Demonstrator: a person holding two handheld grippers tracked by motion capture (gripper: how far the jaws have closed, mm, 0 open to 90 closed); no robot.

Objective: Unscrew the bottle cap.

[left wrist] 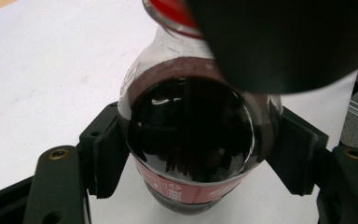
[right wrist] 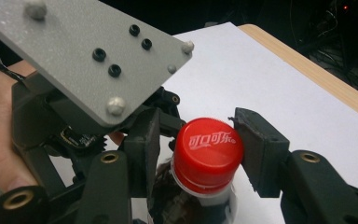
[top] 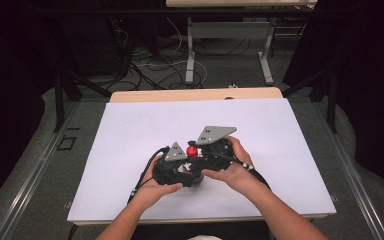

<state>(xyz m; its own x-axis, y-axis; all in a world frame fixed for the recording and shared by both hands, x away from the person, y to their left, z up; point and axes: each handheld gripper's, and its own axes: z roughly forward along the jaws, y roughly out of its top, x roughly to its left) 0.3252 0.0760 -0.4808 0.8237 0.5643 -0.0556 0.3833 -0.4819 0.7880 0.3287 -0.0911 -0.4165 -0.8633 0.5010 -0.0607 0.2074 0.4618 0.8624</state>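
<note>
A small cola bottle (left wrist: 191,135) with dark drink and a red label stands on the white sheet (top: 130,130). My left gripper (left wrist: 200,151) is shut on its belly, with both ribbed pads pressed against the sides. The red cap (right wrist: 208,149) with white lettering sits between the jaws of my right gripper (right wrist: 200,135); the right pad (right wrist: 256,149) is at the cap's edge, while the left one stands slightly off it. In the high view both grippers meet at the cap (top: 192,149) near the table's front centre, each in a hand.
The left gripper's grey plate (right wrist: 88,60) hangs close over the right gripper's jaws. The sheet covers a wooden table whose far edge (top: 195,94) shows. Beyond it are cables and metal table legs (top: 190,55) on the floor.
</note>
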